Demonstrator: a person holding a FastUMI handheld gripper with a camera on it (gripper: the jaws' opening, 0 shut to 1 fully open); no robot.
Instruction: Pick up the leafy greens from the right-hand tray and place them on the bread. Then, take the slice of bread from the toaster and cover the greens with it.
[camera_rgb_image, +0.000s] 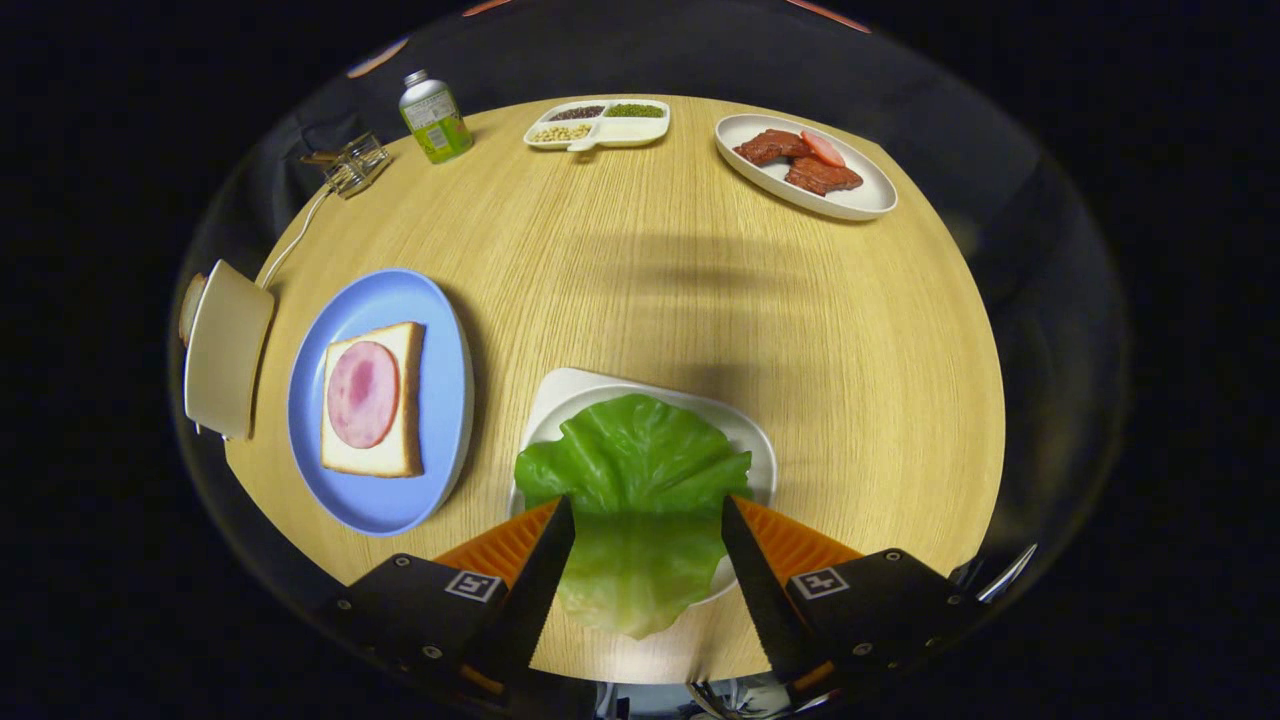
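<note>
A green lettuce leaf lies on a white tray right under my gripper. The gripper is open, its two orange-backed fingers straddling the leaf's middle, one at each side; I cannot tell if they touch it. To the left sits a blue plate with a slice of bread topped by a round pink ham slice. Further left stands a cream toaster, with a slice of bread peeking out at its far side.
At the table's far side are a white oval plate with dark meat pieces, a divided white dish of beans, a green-labelled bottle and a small clear box. The toaster's cord runs along the left edge.
</note>
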